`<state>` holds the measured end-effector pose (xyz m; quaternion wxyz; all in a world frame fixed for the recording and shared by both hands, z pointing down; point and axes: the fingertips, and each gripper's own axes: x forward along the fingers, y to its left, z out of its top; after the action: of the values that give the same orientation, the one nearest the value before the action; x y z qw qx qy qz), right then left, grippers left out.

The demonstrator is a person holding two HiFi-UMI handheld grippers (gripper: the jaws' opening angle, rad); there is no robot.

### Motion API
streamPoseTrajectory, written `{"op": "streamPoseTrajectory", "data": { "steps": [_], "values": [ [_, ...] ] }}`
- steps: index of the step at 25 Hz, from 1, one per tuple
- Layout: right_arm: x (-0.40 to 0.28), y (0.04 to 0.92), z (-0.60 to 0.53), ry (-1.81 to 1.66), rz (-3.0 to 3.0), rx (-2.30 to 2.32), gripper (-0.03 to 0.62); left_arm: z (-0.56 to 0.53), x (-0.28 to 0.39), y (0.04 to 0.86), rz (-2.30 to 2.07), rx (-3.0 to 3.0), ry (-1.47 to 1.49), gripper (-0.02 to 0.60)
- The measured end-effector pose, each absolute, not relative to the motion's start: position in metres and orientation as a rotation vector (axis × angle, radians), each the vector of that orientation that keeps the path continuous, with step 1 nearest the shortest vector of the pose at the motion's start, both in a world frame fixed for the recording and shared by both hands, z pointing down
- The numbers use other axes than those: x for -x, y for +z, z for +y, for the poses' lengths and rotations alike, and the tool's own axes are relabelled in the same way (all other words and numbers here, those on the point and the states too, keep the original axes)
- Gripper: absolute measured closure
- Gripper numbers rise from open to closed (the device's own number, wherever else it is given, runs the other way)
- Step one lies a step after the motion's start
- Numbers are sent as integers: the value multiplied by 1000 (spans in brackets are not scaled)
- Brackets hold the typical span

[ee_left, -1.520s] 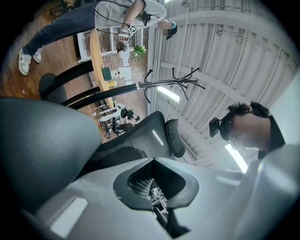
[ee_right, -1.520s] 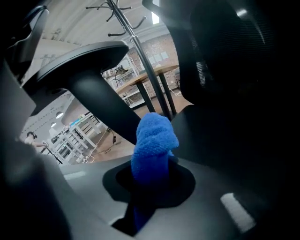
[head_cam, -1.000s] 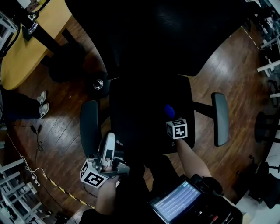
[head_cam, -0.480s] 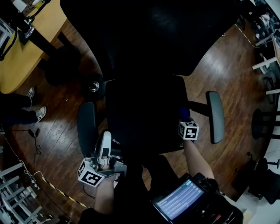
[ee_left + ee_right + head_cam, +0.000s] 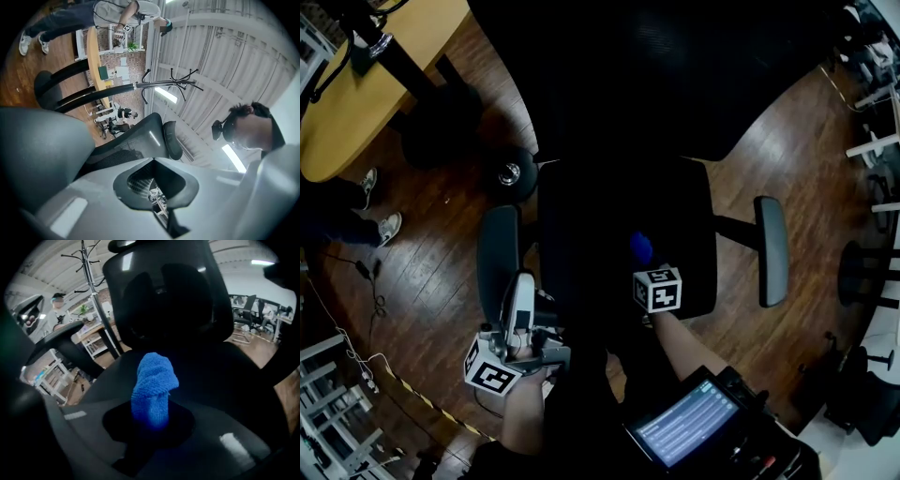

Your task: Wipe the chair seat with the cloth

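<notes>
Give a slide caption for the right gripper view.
Right gripper holds a blue cloth at the black chair seat.

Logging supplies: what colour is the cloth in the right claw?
The cloth is bright blue, clearest in the right gripper view.

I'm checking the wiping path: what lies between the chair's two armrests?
In the head view, only the dark seat lies between the left armrest and right armrest, with the blue cloth in the right hand-held gripper over it.
</notes>
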<state>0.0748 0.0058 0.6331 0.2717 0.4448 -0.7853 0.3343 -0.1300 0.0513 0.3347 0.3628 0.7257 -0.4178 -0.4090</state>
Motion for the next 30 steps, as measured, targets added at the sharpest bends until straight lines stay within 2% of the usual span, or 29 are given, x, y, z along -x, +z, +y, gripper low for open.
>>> {"op": "streamPoseTrajectory", "data": {
  "steps": [6, 9, 12, 19, 30],
  "values": [
    [107, 629, 75, 1025, -2297, -787, 545, 54, 131, 335, -1074, -1866, -1053, 589],
    [139, 633, 103, 981, -2308, -674, 545, 57, 132, 337, -1075, -1860, -1050, 589],
    [138, 637, 105, 951, -2326, -647, 545, 57, 134, 338, -1074, -1864, -1047, 589],
    [61, 655, 85, 967, -2243, -753, 545, 52, 123, 341, -1050, -1882, -1019, 589],
    [-192, 664, 51, 969, -1925, -1264, 545, 45, 104, 341, -1007, -1888, -986, 589]
  ]
}}
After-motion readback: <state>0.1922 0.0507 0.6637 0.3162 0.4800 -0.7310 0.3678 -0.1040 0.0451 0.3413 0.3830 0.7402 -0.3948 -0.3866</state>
